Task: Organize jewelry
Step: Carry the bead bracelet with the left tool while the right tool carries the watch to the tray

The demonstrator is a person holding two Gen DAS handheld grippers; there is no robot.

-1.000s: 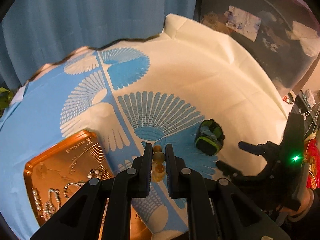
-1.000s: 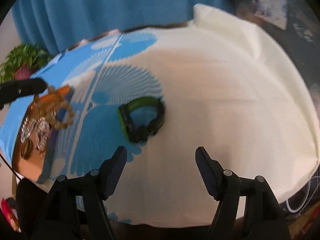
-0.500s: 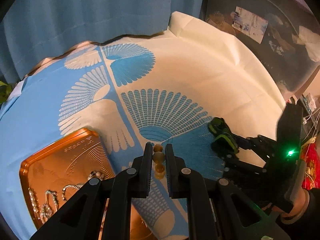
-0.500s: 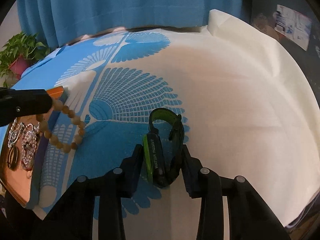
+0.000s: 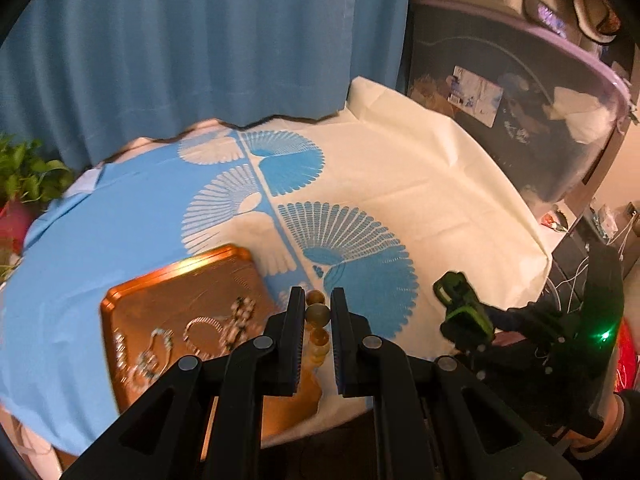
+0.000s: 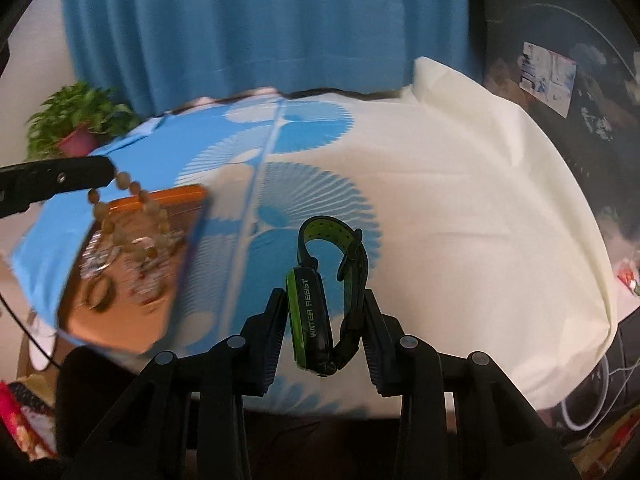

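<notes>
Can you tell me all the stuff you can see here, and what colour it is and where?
bead bracelet: one, tan wooden beads, hanging from the left tongs above the tray
watch: one, black and green, gripped in the right tongs above the cloth
tray: one, shiny orange, on the blue side of the cloth
silver jewelry: several pieces, too blurry to count, lying in the tray
tablecloth: one, cream with blue fan patterns, covering the table
curtain: one, blue, behind the table
potted plant: one, green leaves in a red pot, left of the table by the curtain
left tongs: black, shut on the bracelet
right tongs: black, shut on the watch
</notes>
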